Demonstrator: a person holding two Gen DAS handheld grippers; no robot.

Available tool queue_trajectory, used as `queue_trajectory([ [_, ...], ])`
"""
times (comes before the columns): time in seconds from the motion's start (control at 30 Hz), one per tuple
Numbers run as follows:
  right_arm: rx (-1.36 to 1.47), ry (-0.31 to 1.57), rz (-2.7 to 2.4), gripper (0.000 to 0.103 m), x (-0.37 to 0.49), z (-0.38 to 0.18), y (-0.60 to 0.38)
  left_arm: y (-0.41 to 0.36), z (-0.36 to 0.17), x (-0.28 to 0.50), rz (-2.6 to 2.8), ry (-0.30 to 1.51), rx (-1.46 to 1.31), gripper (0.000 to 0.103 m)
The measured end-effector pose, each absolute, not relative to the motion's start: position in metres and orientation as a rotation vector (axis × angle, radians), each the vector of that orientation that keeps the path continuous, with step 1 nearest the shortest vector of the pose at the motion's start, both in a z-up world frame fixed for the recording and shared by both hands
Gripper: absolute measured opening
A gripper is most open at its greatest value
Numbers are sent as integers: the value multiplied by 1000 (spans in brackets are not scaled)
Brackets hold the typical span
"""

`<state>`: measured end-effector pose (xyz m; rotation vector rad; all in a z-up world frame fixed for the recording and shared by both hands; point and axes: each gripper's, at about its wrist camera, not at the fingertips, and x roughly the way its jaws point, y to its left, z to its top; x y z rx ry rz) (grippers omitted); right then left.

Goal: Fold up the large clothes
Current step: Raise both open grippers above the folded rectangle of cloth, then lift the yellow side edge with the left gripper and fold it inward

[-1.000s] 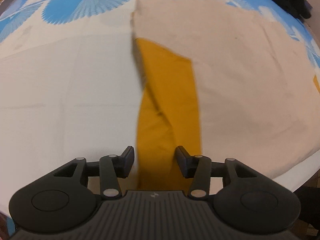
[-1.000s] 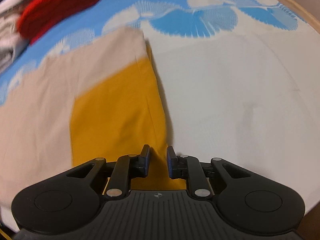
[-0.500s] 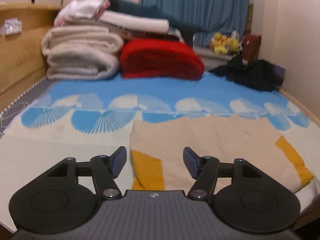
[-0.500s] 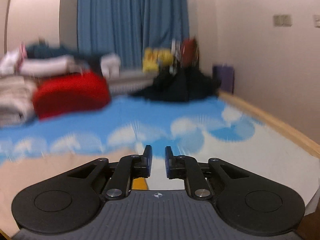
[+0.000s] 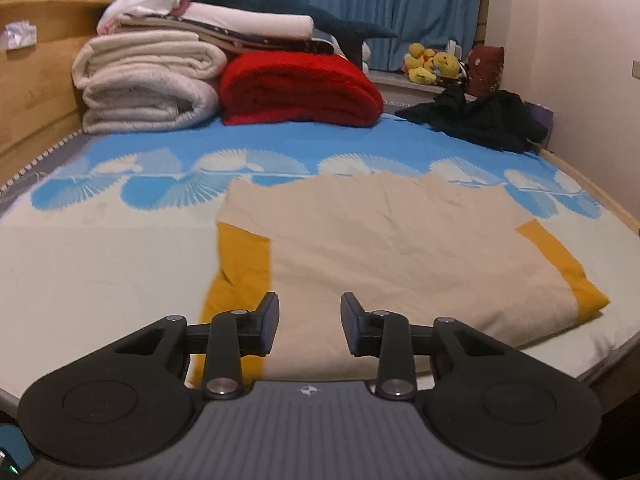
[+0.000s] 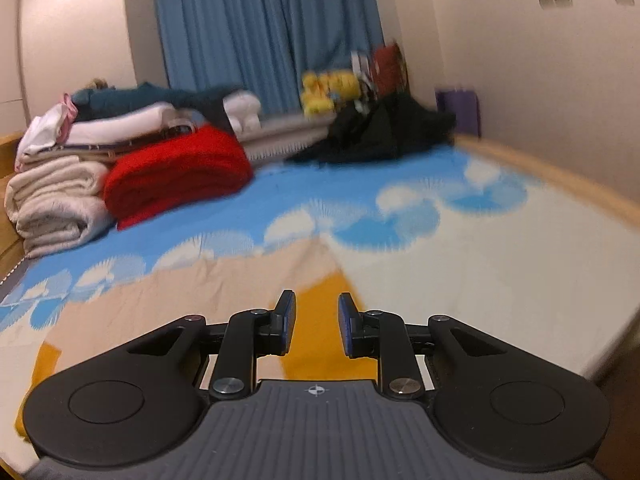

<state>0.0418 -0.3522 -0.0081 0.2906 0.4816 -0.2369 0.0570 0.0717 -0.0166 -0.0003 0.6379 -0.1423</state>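
The bed [image 5: 100, 264] fills both views, its cover [image 5: 280, 144] blue with white fan shapes at the far end and cream toward the near edge. A second ago both cameras looked almost straight down at the cloth; now they are raised and look level across the bed to the blue curtain [image 5: 380, 4] on the far wall.

The beige garment [image 5: 400, 256] lies flat on the near half of the bed, right of centre in the left wrist view, with one mustard sleeve [image 5: 240, 272] folded along its left side and another mustard band [image 5: 560, 268] at its right edge. In the right wrist view the same garment [image 6: 180, 300] spreads to the left, blurred by motion, with a mustard part [image 6: 320, 320] just beyond the fingers.

At the far left stands a stack of folded cream blankets [image 5: 148, 80], a red blanket [image 5: 300, 88] just beside it on the right, white bedding and a dark teal plush [image 5: 288, 4] on top. A dark heap of clothes [image 5: 480, 120] lies at the far right, with yellow soft toys [image 5: 432, 64] on the sill behind.

The left gripper [image 5: 309, 324] hovers above the garment's near edge, fingers spread wide with nothing between them — as they were before. The right gripper [image 6: 317, 328] has parted its fingers to a moderate gap and holds nothing; a second ago they were nearly closed over the mustard sleeve.
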Motion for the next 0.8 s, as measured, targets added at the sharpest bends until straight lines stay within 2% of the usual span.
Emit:
queue_trajectory([
  [0.53,236,567,-141,24,60,-18,-324,61,-52,86,-168,792,-227,39],
  [0.6,228,573,-130,24,64,-18,-321,64,-61,92,-170,823,-258,40],
  [0.8,213,594,-93,24,76,-22,-306,77,-91,108,-124,933,-422,54],
])
